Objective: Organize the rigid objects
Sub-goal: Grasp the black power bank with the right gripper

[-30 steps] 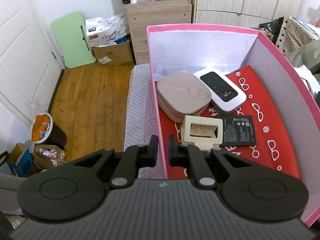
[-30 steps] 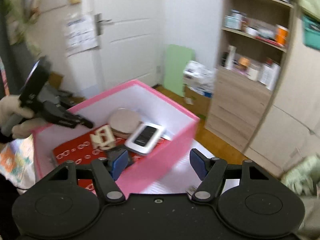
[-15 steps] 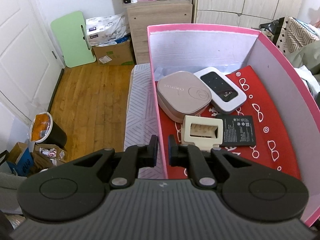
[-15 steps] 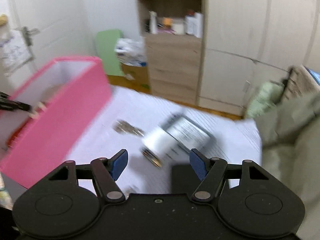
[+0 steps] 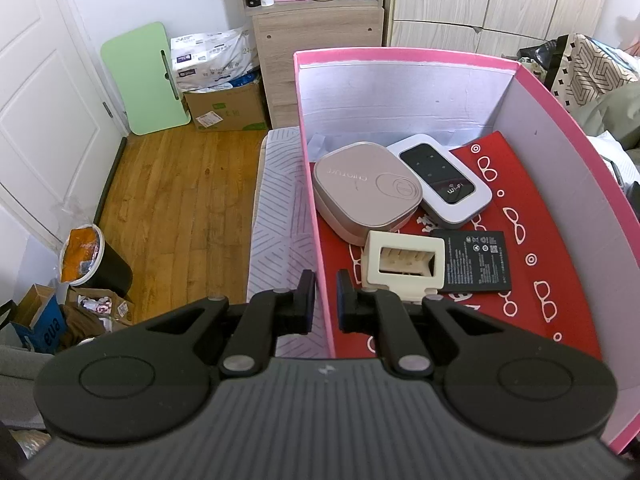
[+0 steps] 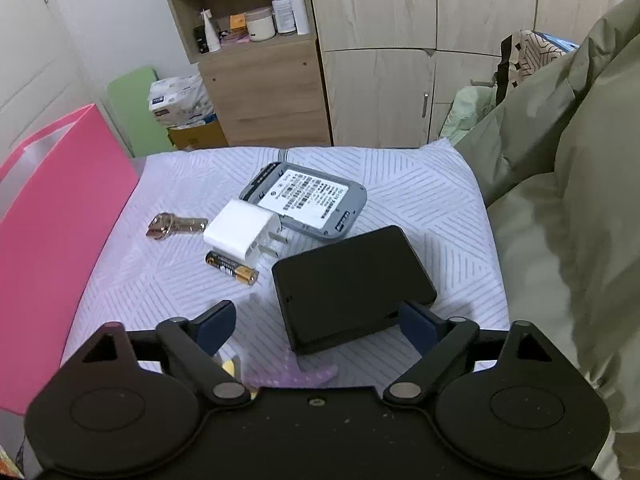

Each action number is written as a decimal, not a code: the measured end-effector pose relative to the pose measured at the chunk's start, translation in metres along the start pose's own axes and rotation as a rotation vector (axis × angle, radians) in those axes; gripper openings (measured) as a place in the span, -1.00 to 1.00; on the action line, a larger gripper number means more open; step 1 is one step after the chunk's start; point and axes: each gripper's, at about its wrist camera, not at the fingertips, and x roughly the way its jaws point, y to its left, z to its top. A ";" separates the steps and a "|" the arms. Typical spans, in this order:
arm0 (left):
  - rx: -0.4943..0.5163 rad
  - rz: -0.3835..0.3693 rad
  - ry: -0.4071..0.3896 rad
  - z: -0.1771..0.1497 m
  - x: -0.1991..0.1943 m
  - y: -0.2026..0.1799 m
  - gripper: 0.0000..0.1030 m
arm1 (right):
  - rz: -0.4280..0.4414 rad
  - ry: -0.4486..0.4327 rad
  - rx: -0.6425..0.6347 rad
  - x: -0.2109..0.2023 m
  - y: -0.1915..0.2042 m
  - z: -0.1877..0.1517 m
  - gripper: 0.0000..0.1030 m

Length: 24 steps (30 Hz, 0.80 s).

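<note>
The left tongs [image 5: 322,294] are pinching the thin side wall of the pink box [image 5: 400,56] — one finger outside, one inside — so the box stays put. Just past those fingers, inside the box, sit a cream plastic holder [image 5: 404,261], a flat black battery [image 5: 476,260], a tan case [image 5: 366,188] and a white Wi-Fi gadget [image 5: 440,179].

The right tongs [image 6: 316,322] are over the bed [image 6: 420,184], and their jaws are opening wide. A black case [image 6: 352,290] lies between the blue pads [image 6: 414,326], but the pads do not look pressed on it (the right one is very close, maybe touching).

The black case looks hard, flat and smooth, so it may slip. It is probably not heavy. The best hold is likely across its two long sides, near the middle, so it does not tip.

Further ahead of the right tongs, from left to right, lie a key [image 6: 176,226], a small battery [image 6: 231,267], a white plug [image 6: 244,234] and a grey gadget [image 6: 306,200]. These look stiff too, and the little battery may roll.
</note>
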 end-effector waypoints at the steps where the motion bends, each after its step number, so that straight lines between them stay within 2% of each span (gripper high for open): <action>1: 0.000 0.000 0.000 0.000 0.000 0.000 -0.83 | -0.024 -0.005 -0.007 0.003 0.002 0.001 0.86; 6: -0.002 -0.003 -0.001 0.000 -0.001 0.001 -0.83 | -0.142 -0.017 -0.035 0.015 0.005 0.003 0.94; 16: 0.009 0.002 0.001 -0.001 -0.001 0.001 -0.83 | -0.132 0.007 -0.073 0.012 0.002 -0.001 0.94; 19: 0.009 -0.001 0.000 -0.001 -0.002 0.002 -0.82 | -0.110 0.005 -0.071 0.007 -0.005 -0.004 0.75; 21: 0.003 -0.005 -0.001 -0.001 -0.002 0.003 -0.82 | -0.076 0.006 -0.068 0.004 -0.012 -0.004 0.48; 23: 0.002 -0.006 -0.001 -0.001 -0.002 0.004 -0.82 | -0.065 0.007 -0.071 0.000 -0.016 -0.004 0.31; 24: 0.003 -0.006 -0.001 -0.001 -0.002 0.004 -0.82 | -0.072 0.002 -0.088 -0.002 -0.017 -0.004 0.29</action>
